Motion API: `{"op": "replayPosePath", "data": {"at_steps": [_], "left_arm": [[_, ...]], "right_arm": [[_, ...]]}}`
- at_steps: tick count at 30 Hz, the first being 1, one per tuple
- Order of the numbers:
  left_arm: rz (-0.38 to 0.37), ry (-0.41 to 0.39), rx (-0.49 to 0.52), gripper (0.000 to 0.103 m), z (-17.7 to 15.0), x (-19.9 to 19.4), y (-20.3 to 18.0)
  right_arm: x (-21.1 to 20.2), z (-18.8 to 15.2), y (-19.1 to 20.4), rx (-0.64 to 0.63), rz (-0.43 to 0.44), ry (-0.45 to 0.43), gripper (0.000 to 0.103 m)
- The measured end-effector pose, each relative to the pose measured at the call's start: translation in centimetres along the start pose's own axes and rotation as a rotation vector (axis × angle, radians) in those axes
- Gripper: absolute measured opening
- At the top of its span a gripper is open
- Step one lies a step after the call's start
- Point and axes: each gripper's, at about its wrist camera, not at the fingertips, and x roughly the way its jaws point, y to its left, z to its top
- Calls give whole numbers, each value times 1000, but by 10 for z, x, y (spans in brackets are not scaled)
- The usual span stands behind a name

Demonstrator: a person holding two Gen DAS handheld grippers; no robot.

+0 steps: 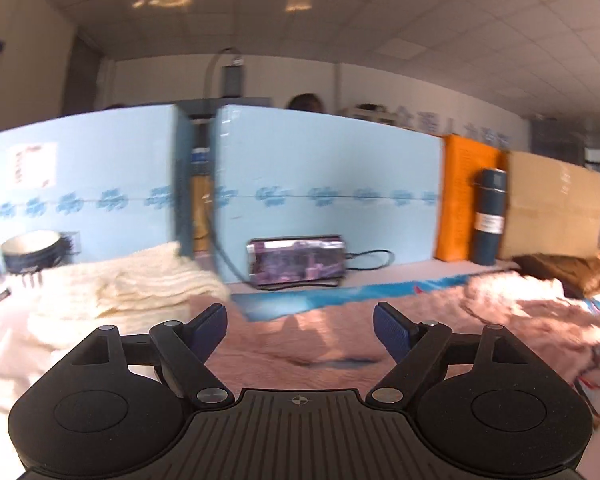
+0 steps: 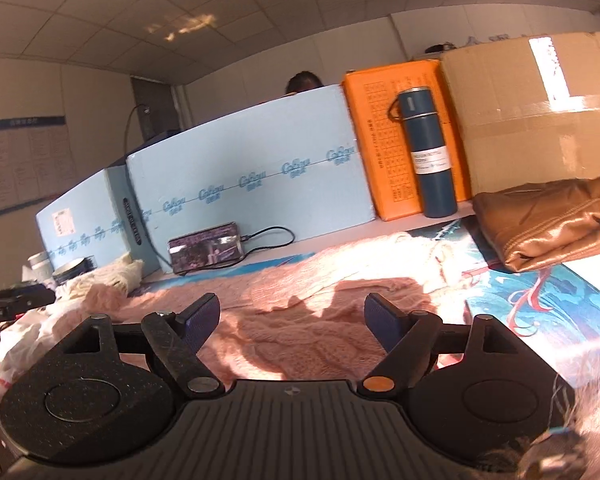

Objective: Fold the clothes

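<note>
Fingers [image 1: 210,326] spread, empty over pink sweater [image 1: 300,344]; left view blurred.

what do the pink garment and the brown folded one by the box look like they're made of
Pink garment: a chunky knit, likely wool or acrylic, matte, with cable-like ribs showing. Brown folded garment: glossy and smooth with stitched seams, probably satin-like or faux leather; the sheen leaves it open.

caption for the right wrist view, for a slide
Open right gripper over a pink knitted sweater, nothing between its fingers; blue flask and folded brown garment behind.
</note>
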Motion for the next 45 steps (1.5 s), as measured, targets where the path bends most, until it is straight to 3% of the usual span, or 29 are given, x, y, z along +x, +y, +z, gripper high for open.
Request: {"op": "replayPosePath", "data": {"at_steps": [2, 4, 7, 8, 9, 10, 11, 12, 13, 14, 17, 21, 25, 27, 28, 30, 31, 32, 33, 34, 35, 36, 39, 41, 44, 45], "left_arm": [[154, 62, -159, 87, 3, 17, 23], [215, 150, -253, 86, 4, 33, 39], [183, 210, -214, 85, 2, 48, 38], [181, 229, -153, 84, -2, 50, 33], [175, 238, -90, 79, -5, 52, 26], [167, 251, -34, 58, -8, 52, 19], [160, 263, 7, 37, -11, 52, 13], [153, 249, 41, 30, -11, 50, 8], [146, 233, 75, 16, -12, 47, 2], [138, 217, 109, 14, -12, 44, -4], [140, 132, 167, 13, -9, 27, -19], [113, -3, 6, 13, 9, -19, -5], [151, 26, -2, 13, 8, -31, 3], [182, 92, 14, 14, -1, -26, 6], [202, 137, 27, 20, -7, -21, 8], [260, 204, 76, 22, -18, -12, 8], [300, 225, 113, 30, -23, -9, 6], [338, 210, 145, 44, -24, -9, 2], [368, 173, 156, 56, -22, -11, -2], [388, 123, 157, 81, -19, -15, -5], [394, 68, 152, 93, -16, -19, -9], [367, -7, 136, 95, -10, -26, -17], [173, -48, 81, 95, -2, -23, -35], [-3, 4, 90, 95, -5, -10, -55], [-163, 113, 154, 95, -20, 11, -89], [-179, 141, 175, 95, -22, 16, -95]], "right_arm": [[6, 4, -14, 75, -123, 1, 80], [15, 5, -23, 121, -188, 33, 80], [31, 3, -29, 149, -229, 108, 78], [37, -1, -30, 163, -234, 140, 75], [41, -3, -28, 158, -234, 157, 70], [43, -5, -25, 129, -240, 157, 64], [44, -6, -21, 100, -245, 161, 51], [45, -7, -18, 78, -245, 168, 46], [46, -7, -16, 71, -240, 167, 44], [46, -7, -15, 67, -235, 166, 38], [42, -5, -14, 62, -227, 151, 23], [30, 2, -15, 61, -229, 104, 10], [15, 12, -4, -21, -209, 50, 9], [14, 12, -5, -27, -211, 62, 9], [15, 10, -6, -32, -216, 78, 9], [22, 3, -10, -58, -244, 147, 13], [26, -2, -11, -68, -273, 179, 19], [28, -6, -12, -78, -299, 200, 38], [26, -6, -12, -86, -316, 192, 51], [23, -5, -11, -93, -318, 168, 53], [19, -2, -9, -96, -310, 136, 56], [17, 1, -6, -103, -298, 110, 61], [17, 10, 8, -138, -236, 56, 67], [24, 13, 21, -167, -165, 63, 67], [50, 8, 38, -191, -30, 153, 67], [59, 5, 43, -194, -4, 190, 66]]}}
